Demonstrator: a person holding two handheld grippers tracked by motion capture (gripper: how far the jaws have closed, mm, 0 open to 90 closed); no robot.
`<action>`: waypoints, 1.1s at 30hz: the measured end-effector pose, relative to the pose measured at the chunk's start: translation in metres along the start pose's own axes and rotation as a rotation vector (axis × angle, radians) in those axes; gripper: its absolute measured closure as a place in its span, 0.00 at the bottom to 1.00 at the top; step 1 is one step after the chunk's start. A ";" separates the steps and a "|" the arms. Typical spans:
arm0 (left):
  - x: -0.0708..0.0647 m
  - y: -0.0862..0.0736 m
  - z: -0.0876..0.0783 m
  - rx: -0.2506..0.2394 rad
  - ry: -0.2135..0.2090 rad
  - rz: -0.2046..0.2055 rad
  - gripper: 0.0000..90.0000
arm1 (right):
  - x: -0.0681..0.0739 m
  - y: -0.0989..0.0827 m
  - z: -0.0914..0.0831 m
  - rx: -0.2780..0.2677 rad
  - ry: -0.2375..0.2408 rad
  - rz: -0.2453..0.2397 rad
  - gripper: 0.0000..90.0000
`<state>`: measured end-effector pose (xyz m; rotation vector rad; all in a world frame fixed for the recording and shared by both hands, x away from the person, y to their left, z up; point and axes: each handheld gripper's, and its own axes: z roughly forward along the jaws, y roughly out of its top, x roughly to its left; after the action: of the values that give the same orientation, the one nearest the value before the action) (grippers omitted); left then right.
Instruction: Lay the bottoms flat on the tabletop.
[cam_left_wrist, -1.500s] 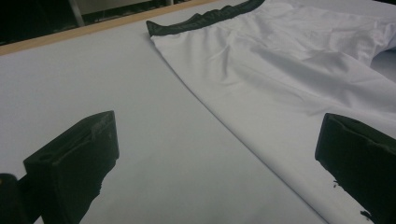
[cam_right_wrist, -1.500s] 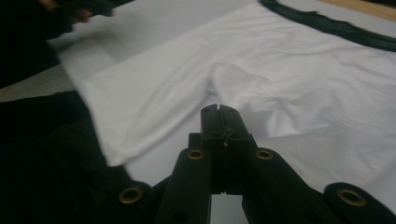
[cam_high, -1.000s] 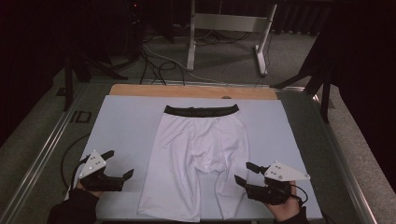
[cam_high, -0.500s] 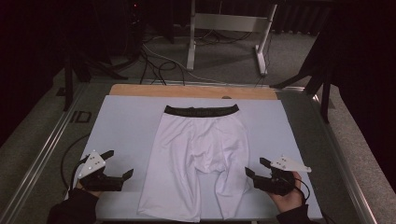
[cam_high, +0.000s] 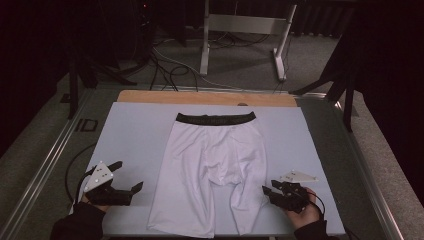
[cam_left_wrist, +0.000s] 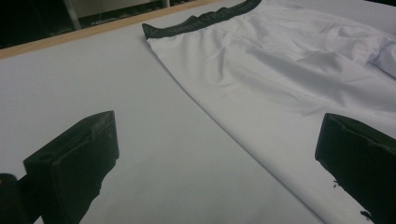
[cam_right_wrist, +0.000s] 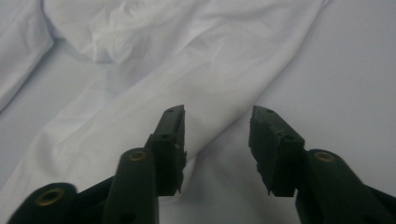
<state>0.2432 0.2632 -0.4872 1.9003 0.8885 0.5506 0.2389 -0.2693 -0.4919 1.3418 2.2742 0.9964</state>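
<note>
right gripper (cam_high: 270, 192) lower right, dropped to shorts' (cam_high: 215, 170) leg edge, jaws just narrowing, not pinching | left gripper (cam_high: 131, 190) spread wide, idle | shorts flat mid-table (cam_high: 130, 130) | grasp looks imminent

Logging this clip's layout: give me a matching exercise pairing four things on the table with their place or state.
Things:
1. white fabric shorts
2. black elastic waistband
3. left tool
4. right tool

Places or states:
A. jaws wide apart, beside the shorts' left edge
B. at the far end of the shorts
C. jaws partly closed, at the right leg's edge
D. spread flat mid-table

Pairs: 1-D, 2-B, 3-A, 4-C
</note>
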 end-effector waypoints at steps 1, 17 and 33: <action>0.000 0.000 0.000 -0.002 0.001 0.002 0.00 | 0.001 -0.001 0.000 0.011 0.001 -0.001 0.64; 0.000 0.000 0.001 -0.001 -0.004 0.003 0.00 | 0.013 -0.008 0.005 0.164 0.027 -0.013 1.00; 0.001 0.002 0.005 -0.003 -0.005 0.000 0.00 | -0.023 -0.030 -0.051 0.032 -0.151 0.141 1.00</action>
<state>0.2482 0.2609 -0.4876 1.8984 0.8835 0.5469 0.2022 -0.3191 -0.4791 1.5534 2.1175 0.8716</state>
